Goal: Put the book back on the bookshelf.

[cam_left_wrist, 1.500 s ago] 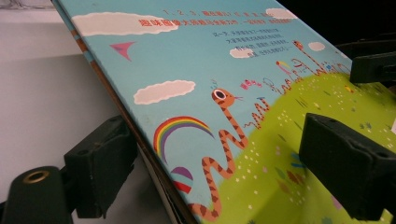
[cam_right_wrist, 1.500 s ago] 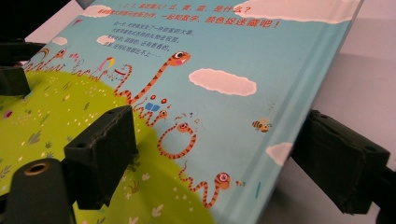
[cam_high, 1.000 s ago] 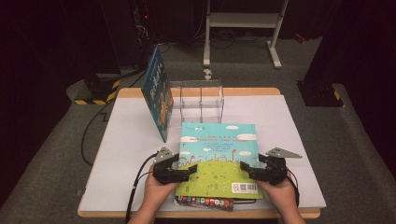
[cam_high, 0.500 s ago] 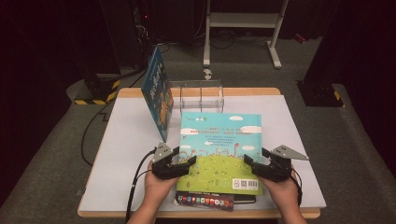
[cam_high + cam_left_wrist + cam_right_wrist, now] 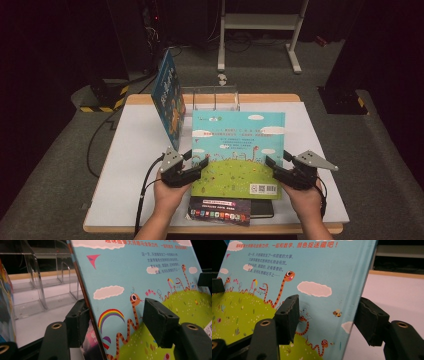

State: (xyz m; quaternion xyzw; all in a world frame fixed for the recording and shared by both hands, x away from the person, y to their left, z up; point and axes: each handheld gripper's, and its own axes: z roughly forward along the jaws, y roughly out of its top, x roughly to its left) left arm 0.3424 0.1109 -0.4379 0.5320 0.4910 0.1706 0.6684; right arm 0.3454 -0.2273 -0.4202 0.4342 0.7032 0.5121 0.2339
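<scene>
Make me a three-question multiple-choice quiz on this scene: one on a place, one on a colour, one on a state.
1. Where does the dark book lie?
A. at the table's near edge
B. at its far edge
C. at its left edge

2. What colour is the sky on the picture book's cover?
A. red
B. turquoise
C. black

3. The picture book is:
A. flat on the table
B. held at both side edges
C. standing open

Answers:
1 A, it lies by the near edge, below the raised picture book.
2 B, turquoise sky over a green hill.
3 B, the left gripper and right gripper, whose jaws have just been closing, each clamp one edge.
</scene>
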